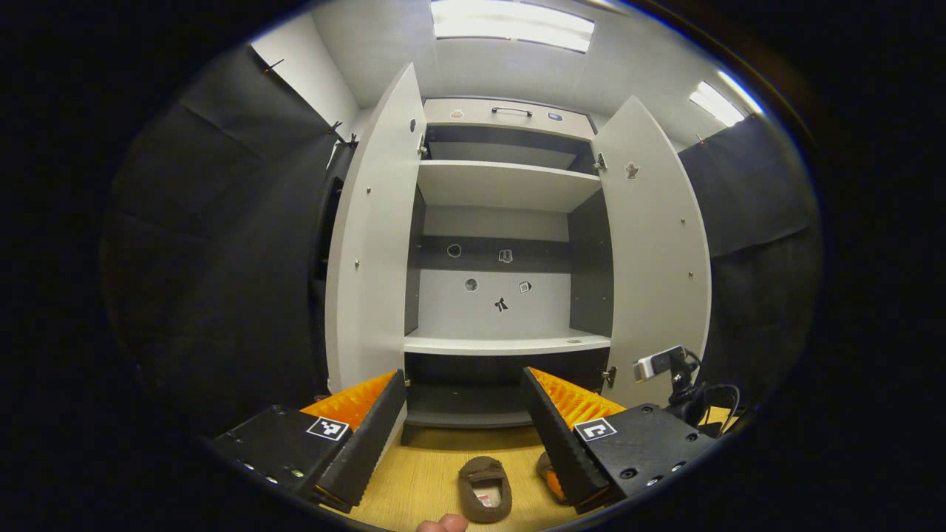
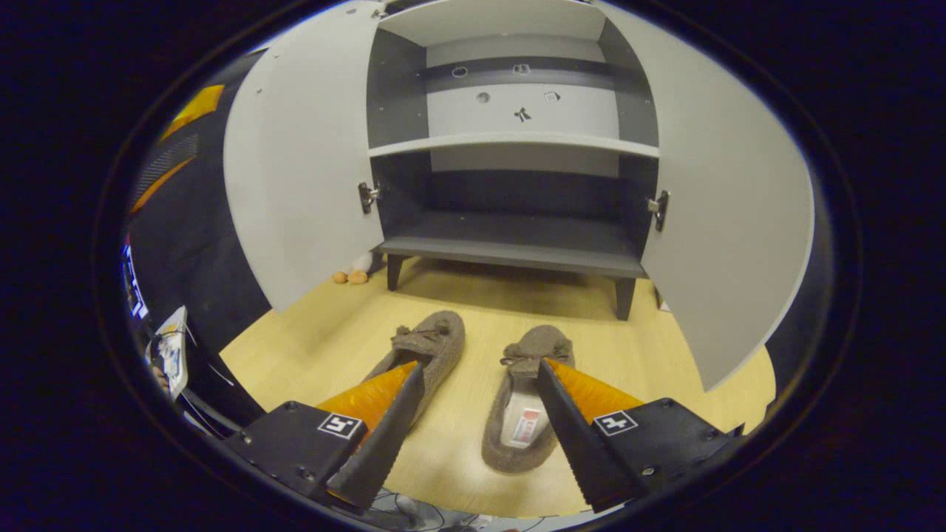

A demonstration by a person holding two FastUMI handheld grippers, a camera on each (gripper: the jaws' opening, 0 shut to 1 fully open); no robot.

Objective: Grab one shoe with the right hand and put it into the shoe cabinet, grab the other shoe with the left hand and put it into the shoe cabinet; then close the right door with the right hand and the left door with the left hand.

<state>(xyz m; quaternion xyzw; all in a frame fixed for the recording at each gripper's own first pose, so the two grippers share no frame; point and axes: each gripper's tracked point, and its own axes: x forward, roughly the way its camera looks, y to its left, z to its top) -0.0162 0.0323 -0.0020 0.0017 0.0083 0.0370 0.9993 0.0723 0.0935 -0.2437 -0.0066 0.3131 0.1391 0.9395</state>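
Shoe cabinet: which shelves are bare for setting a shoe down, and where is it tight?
The dark bottom shelf, bordered by both open white doors, lies bare. The white middle shelf is bare too. It is crowded on the wooden floor in front, where two brown fuzzy slippers lie side by side between the right claw fingers.

The left gripper [image 1: 464, 410] has black bodies with screws and square black-and-white markers. Its fingers [image 1: 380, 421] — like the right gripper's [image 2: 477, 414] — are orange-backed, with ridged black pads.

Red label inside the shoe [image 2: 521, 425] seems printed, but unreadable.
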